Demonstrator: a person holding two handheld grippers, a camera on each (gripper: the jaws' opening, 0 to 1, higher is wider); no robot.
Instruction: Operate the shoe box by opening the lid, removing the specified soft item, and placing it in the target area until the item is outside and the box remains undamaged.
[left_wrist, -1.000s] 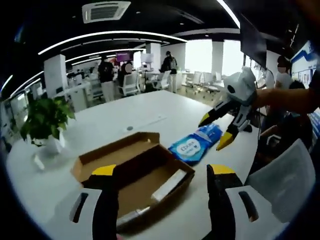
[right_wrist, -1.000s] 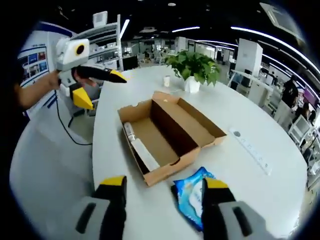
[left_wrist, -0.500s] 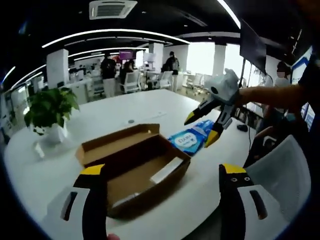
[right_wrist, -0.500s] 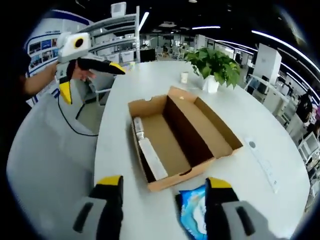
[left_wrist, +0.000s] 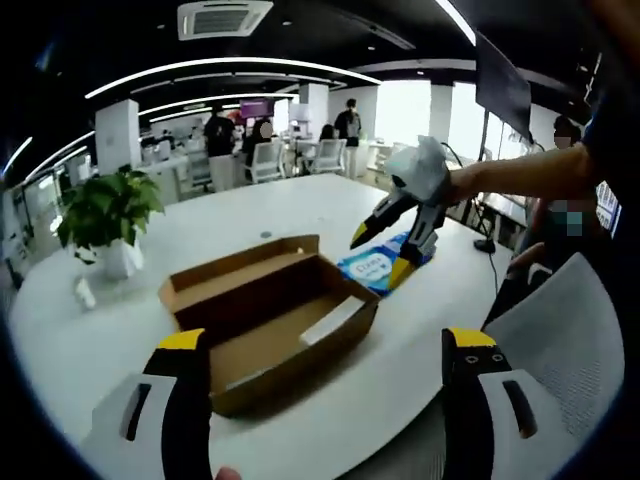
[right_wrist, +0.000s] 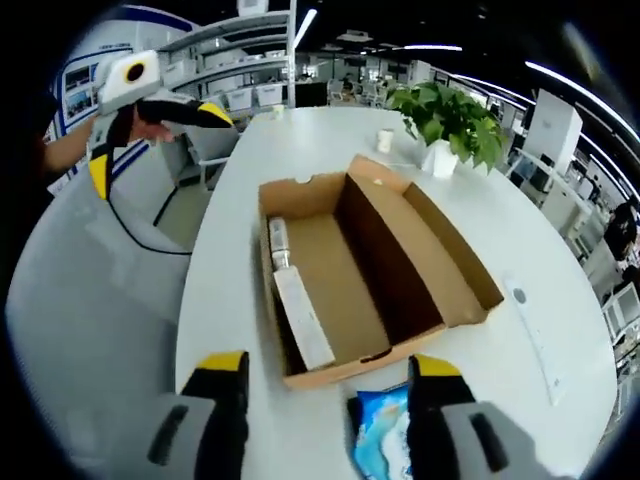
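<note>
Closest to us in the left gripper view, the left gripper (left_wrist: 330, 355) has its yellow-tipped jaws spread wide with nothing between them, poised at the near edge of the white table (left_wrist: 180, 250). Just past those jaws we see the shoe box (left_wrist: 270, 325) lying open, lid folded back flat on its far side, with a pale flat item lying along one inner wall. Beyond the box's right end we pick out the blue soft pack (left_wrist: 372, 270) flat on the table, outside the box, and the right gripper (left_wrist: 385, 252) hanging directly over it, jaws parted, held by a person's arm reaching in from the right. Switching to the right gripper view, its own jaws (right_wrist: 325, 372) rise apart from the bottom, the blue soft pack (right_wrist: 385, 445) sitting low between them, just beside the box's near end. The shoe box (right_wrist: 360, 270) stretches away from us, open and intact, a white strip and a small roll along its left wall. Farther out, a potted plant (right_wrist: 445, 120) stands on the table, and the left gripper (right_wrist: 150, 135) hovers off the table's left edge, jaws apart.
</note>
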